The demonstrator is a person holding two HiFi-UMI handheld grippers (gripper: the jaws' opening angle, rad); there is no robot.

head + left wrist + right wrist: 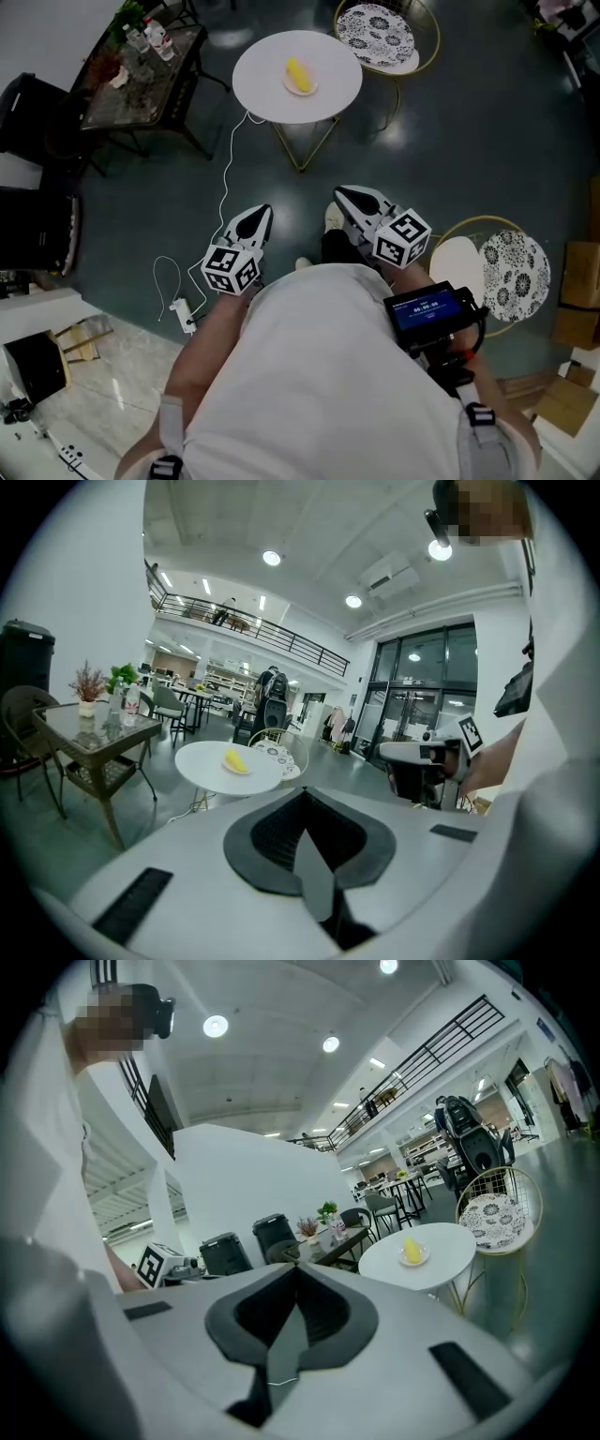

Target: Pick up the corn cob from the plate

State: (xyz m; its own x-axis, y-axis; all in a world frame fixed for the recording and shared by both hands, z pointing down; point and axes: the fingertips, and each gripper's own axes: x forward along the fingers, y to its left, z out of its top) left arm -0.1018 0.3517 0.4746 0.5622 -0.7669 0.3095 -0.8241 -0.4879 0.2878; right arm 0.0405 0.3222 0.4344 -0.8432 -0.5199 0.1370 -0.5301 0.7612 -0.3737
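Observation:
A yellow corn cob (298, 75) lies on a small white plate (311, 91) on a round white table (272, 89), far ahead of both grippers. My left gripper (265, 212) and right gripper (341, 193) are held close to the person's body, pointing toward that table, both shut with nothing between the jaws. The left gripper view shows the corn cob (235, 759) on the round table (202, 766) beyond the shut left gripper (304, 797). Past the shut right gripper (295, 1274), the right gripper view has the corn cob (412, 1249) at mid right.
A glass-topped side table (141, 70) with bottles and plants stands at the far left. A wire chair with a patterned cushion (380, 33) sits behind the round table, another chair (502, 272) at the right. A white cable (225, 178) trails across the dark floor.

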